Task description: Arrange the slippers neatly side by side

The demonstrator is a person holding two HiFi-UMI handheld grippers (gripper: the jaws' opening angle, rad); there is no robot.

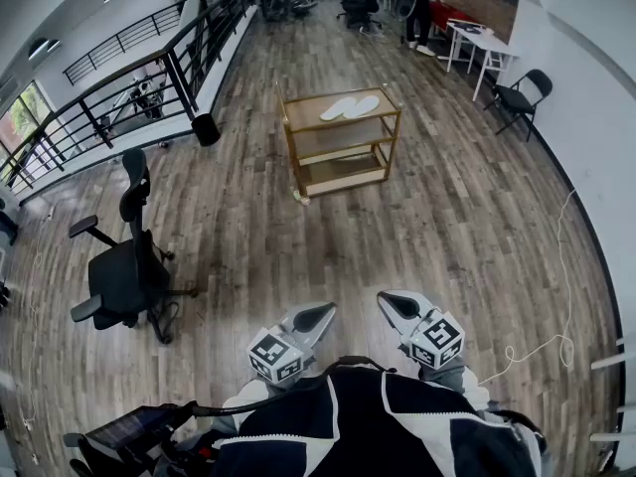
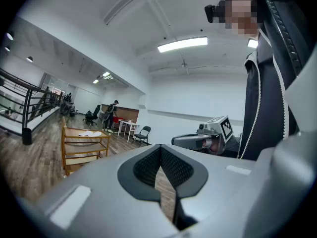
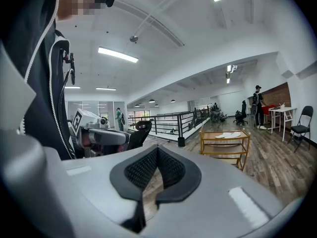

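Observation:
Two white slippers lie side by side on the top shelf of a wooden cart far across the room; they also show as the slippers and the slippers in the two gripper views. My left gripper and right gripper are held close to my body, well short of the cart. Both are shut with nothing between the jaws. In the gripper views the left gripper and right gripper have their pads together.
A black office chair stands on the wood floor at the left. A black railing runs along the left side. White tables and a folding chair stand at the far right. A person stands far back. A cable lies at the right.

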